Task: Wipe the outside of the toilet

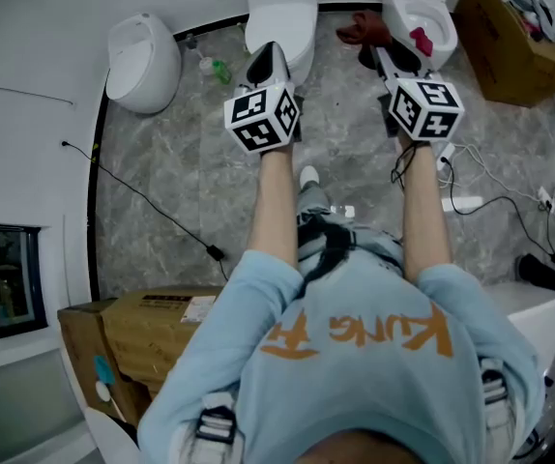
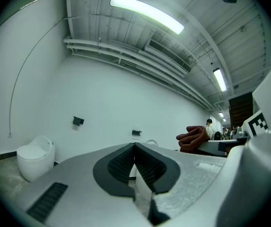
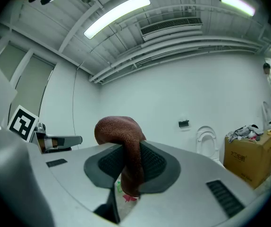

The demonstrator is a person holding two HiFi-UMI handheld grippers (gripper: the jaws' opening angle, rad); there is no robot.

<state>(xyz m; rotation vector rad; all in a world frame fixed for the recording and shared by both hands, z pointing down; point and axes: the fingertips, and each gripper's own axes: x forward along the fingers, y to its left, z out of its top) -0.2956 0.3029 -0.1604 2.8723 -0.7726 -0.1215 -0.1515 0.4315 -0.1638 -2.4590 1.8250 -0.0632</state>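
**Scene.** Grey marble floor (image 1: 161, 172) with a white wall along the far side. Three white toilets stand against that wall:
- a rounded toilet (image 1: 142, 61) at far left
- a closed-lid toilet (image 1: 279, 13) at centre
- an open-seat toilet (image 1: 423, 8) at far right

One cardboard box (image 1: 510, 51) sits in the far right corner, and a second box (image 1: 147, 332) is near left.

**Left tool** (image 1: 268, 54): jaws pressed together with nothing between them. It points toward the closed-lid toilet and is clear of it.

**Right tool** (image 1: 382, 58): clamped on a dark red cloth (image 1: 358, 29), pinched mid-fold. The right gripper view shows a loop bulging above the jaws and a tail hanging below. The cloth hangs over the floor between the closed-lid and open-seat toilets, near the open-seat bowl. No contact with porcelain is visible.

**Status (judged).** Wiping has not begun. I cannot tell which toilet is meant; the cloth is nearest the open-seat one.

**Handling (judged).**
- The cloth is soft, light and limp, so it will bunch and drag.
- The mid-fold grip leaves a loose pad to press flat.
- The toilet is fixed, hard, glazed and probably slick, so it is not something to grip; only the cloth should touch it.
- The risk is bare jaw tips scraping the glaze if the loop collapses.

**Small items.** A green bottle (image 1: 218, 69) lies on the floor between the rounded and closed-lid toilets. White cables (image 1: 490, 177) trail on the floor at right.
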